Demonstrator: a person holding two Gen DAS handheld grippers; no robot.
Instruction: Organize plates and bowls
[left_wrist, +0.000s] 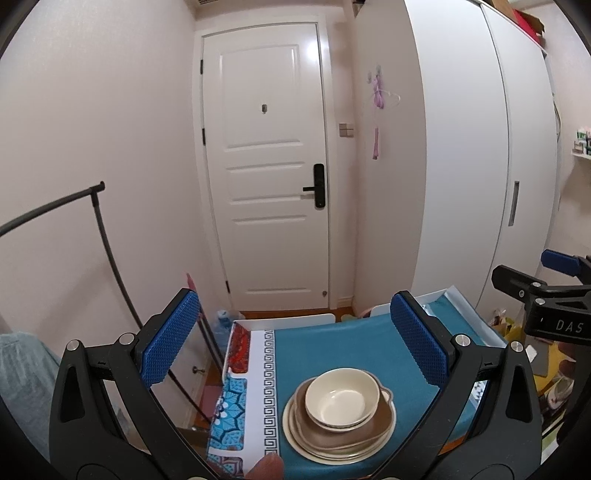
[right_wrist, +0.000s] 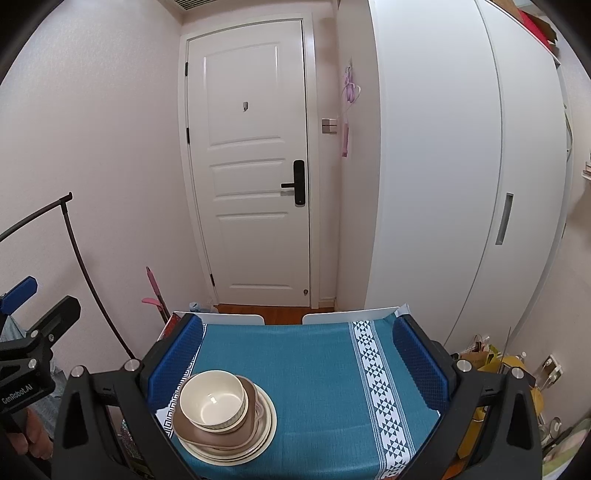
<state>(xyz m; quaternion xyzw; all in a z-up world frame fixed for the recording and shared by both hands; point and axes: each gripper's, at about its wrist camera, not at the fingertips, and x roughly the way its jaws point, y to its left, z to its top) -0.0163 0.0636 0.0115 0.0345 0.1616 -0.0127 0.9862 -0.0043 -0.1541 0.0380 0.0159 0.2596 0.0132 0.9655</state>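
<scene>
A cream bowl (left_wrist: 341, 398) (right_wrist: 213, 400) tops one stack, nested over a brown dish (left_wrist: 354, 432) (right_wrist: 214, 435) and cream plates (left_wrist: 332, 452) (right_wrist: 236, 452). The stack rests on a table under a teal cloth (left_wrist: 332, 347) (right_wrist: 314, 387). My left gripper (left_wrist: 295, 350) hovers open above and in front of the stack, nothing between its blue pads (left_wrist: 171, 339). My right gripper (right_wrist: 299, 363) is open too, with the stack low and to its left. Each gripper shows at the edge of the other's view: the right gripper (left_wrist: 546, 295), the left gripper (right_wrist: 26, 332).
A white door (left_wrist: 269, 177) stands behind the table, with a tall white wardrobe (left_wrist: 461, 166) to the right. A black clothes rail (left_wrist: 99, 229) curves up on the left. Two white chair backs (right_wrist: 229, 318) sit at the table's far edge. Bags and clutter (right_wrist: 495, 362) lie on the floor at the right.
</scene>
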